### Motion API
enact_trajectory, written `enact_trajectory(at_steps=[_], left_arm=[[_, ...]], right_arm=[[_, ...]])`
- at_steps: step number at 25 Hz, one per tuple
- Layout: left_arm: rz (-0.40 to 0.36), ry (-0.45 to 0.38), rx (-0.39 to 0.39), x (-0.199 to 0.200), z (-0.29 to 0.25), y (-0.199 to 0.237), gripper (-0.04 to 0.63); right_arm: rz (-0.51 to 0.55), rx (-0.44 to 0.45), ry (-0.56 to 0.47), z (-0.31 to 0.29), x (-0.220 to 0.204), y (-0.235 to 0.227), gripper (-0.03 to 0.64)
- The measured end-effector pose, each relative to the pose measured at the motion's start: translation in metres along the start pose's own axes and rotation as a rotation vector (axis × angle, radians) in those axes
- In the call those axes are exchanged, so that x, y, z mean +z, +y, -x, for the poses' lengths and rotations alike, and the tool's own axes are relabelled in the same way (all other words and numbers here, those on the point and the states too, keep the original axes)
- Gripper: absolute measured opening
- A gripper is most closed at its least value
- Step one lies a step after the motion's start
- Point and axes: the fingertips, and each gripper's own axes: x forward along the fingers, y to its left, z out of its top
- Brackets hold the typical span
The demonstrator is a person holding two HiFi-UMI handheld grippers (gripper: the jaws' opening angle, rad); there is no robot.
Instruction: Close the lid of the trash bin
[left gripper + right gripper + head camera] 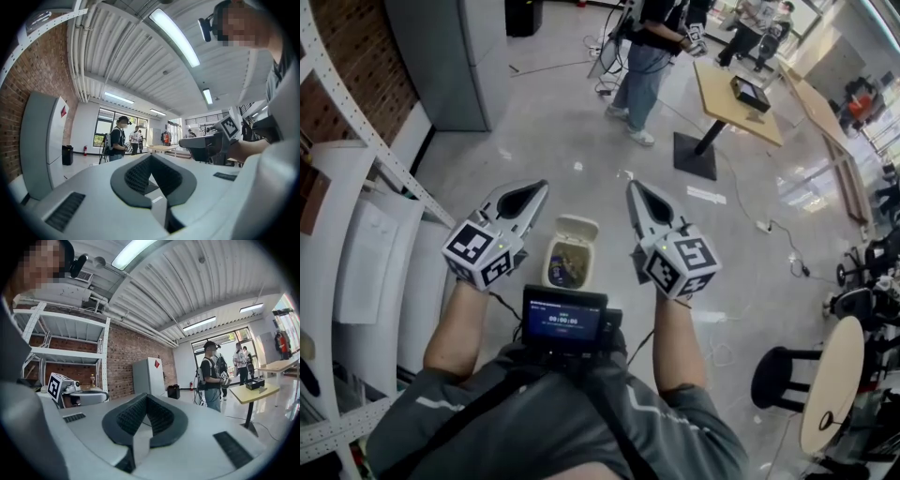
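Head view downward, gripper views horizontal

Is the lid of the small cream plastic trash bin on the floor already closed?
No, the lid of the cream plastic trash bin is tipped back, so its inside shows.

Trash bin [551, 265]: small, cream, upright on grey floor, seen from above. Lid [577, 229] open, tipped back at 12 o'clock of the mouth. Rubbish shows inside.
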Motion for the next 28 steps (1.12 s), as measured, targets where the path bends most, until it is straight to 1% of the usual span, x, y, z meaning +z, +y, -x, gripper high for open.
enact_trajectory(at_steps=[4,7,11,13,16,19,22,28], left_arm=[[0.012,0.001,0.020,-0.004,-0.029,0.007,-0.008],[0.002,0.030,0.023,-0.008,-0.045,0.008,-0.008],[-0.005,0.052,0.044,-0.003,-0.049,0.006,-0.008],[0.016,0.057,0.050,-0.003,-0.048,0.011,-0.008],[0.052,0.041,0.053,-0.007,-0.055,0.035,-0.008],[0.029,0.062,0.055,-0.010,-0.065,0.055,-0.008],[0.055,0.068,0.042,-0.017,-0.069,0.073,-0.008],[0.103,0.095,0.019,-0.047,-0.071,0.120,-0.008]], right_arm=[[-0.001,0.026,0.005,-0.011,-0.001,-0.029,0.011],[-0.017,0.045,0.009,-0.017,-0.005,-0.045,0.011],[-0.043,0.069,0.013,-0.017,-0.009,-0.051,0.011],[-0.048,0.074,0.014,-0.020,-0.011,-0.050,0.011],[-0.057,0.056,0.029,-0.037,-0.018,-0.059,0.011],[-0.088,0.029,0.033,-0.053,-0.022,-0.068,0.011],[-0.117,0.007,0.039,-0.067,-0.029,-0.069,0.011],[-0.145,-0.050,0.107,-0.110,-0.065,-0.069,0.011]])
